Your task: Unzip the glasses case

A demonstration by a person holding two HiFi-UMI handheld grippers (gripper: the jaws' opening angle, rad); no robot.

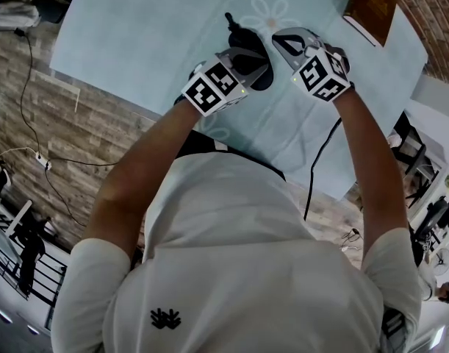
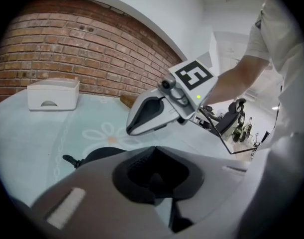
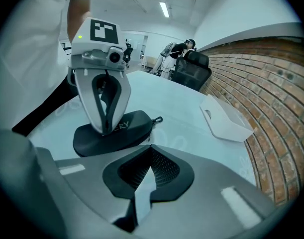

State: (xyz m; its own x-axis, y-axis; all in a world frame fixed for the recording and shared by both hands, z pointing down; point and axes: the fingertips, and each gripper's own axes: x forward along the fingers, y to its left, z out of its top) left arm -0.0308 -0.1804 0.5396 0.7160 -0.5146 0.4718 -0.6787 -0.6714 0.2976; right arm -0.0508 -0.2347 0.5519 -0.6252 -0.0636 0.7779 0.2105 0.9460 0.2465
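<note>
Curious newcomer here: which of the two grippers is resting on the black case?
The left gripper: its closed tips press on the glasses case's top, while the right gripper hangs beside it.

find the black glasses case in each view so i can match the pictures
Head view: glasses case upper middle, partly covered, its end tab pointing up.
Left gripper view: lower left, a dark hump with the tab at left.
Right gripper view: left of centre, under the left gripper.
Shared landmark: the pale blue flowered tablecloth beneath it.
</note>
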